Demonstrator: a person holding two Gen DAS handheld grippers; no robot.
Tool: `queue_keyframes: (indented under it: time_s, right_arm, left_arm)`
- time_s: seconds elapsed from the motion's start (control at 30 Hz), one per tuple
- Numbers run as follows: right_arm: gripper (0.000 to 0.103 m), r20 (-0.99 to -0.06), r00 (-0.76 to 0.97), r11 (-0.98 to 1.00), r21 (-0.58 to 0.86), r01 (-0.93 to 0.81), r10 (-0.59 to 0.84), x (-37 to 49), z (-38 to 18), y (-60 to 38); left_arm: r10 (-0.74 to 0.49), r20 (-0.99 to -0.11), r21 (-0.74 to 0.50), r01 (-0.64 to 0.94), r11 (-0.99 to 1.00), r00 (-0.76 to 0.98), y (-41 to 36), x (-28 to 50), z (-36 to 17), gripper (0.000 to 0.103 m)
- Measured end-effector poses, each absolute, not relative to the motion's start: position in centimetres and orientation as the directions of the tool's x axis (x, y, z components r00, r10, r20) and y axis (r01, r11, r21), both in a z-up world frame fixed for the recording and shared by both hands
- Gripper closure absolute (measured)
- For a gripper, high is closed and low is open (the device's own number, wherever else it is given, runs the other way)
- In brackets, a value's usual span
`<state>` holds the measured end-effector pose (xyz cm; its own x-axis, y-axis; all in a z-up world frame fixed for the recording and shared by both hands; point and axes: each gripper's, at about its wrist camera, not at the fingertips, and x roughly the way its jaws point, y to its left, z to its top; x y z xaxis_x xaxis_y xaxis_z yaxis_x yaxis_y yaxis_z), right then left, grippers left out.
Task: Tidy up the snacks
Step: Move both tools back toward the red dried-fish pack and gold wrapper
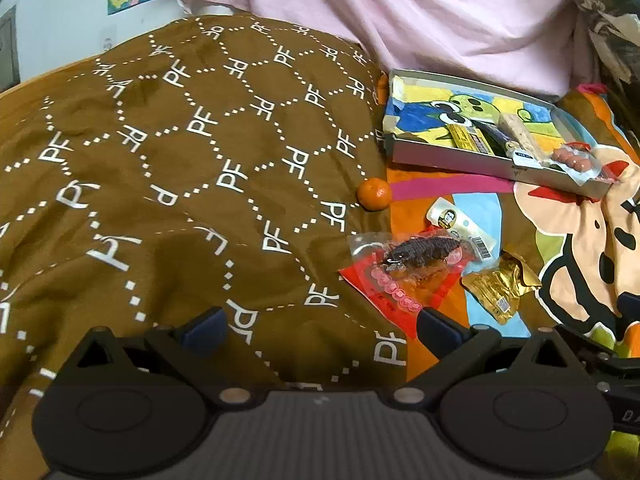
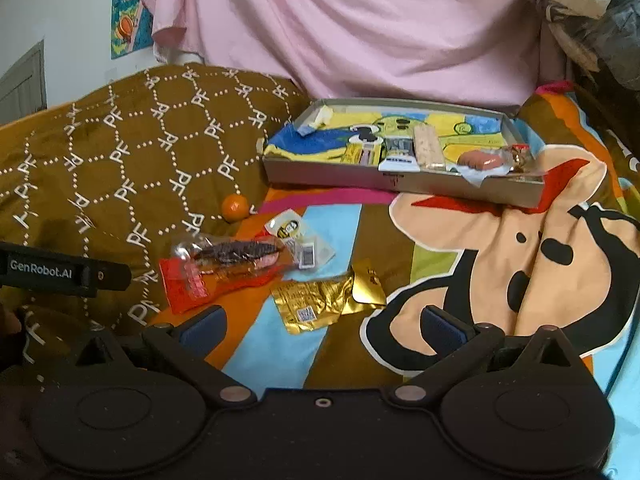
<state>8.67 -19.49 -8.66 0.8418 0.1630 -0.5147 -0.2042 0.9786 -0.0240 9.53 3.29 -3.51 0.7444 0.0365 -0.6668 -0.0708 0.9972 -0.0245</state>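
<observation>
White wall (image 2: 60, 8) at back left with a colourful cartoon poster (image 2: 128, 12), grey door or panel frame (image 2: 24, 80) at far left. Pink sheet (image 2: 360, 28) draped across the back. Bed covered by brown quilt (image 1: 160, 140) printed with white "PF" hexagons, beside a bright cartoon blanket (image 2: 500, 248). Dark patterned fabric (image 2: 600, 8) piled top right. Dim indoor light.

Crinkled gold foil wrapper (image 2: 326, 300) and glossy clear-plastic snack packet (image 2: 224, 268) lie on matt printed cloth (image 2: 280, 344).
</observation>
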Motion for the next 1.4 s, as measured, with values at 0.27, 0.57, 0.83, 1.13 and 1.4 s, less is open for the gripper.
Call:
queue_keyframes:
  time_s: [0.27,0.57,0.83,1.13,1.4]
  right_arm:
    - [0.001,-0.548,0.821,0.979,-0.021,-0.202,0.158,9.8,-9.7,-19.4]
    - [0.001,-0.563,0.814,0.981,-0.028,-0.195,0.146,10.9,-10.1,-19.6]
    - [0.001,-0.591,0.79,0.978,-0.009,-0.209,0.163,13.3,-10.2,-20.8]
    - [0.001,-0.621,0.752,0.954,-0.024,-0.3,0.221,17.0,-10.9,-21.4]
    - [0.001,-0.624,0.723,0.943,0.069,-0.326,0.296,20.0,-12.2,-22.4]
  left_arm:
    - [0.021,-0.659,-0.017,-0.042,0.999,0.752,2.9,10.4,-4.0,0.0]
    - [-0.012,-0.668,-0.025,-0.007,1.0,0.744,2.4,12.0,-4.1,0.0]
    - [-0.06,-0.673,-0.026,0.058,0.998,0.737,1.5,14.6,-4.1,0.0]
    - [-0.112,-0.685,0.004,0.158,0.987,0.72,0.2,18.7,-4.8,0.0]
    - [-0.206,-0.712,-0.032,0.262,0.964,0.671,0.2,22.0,-6.1,0.0]
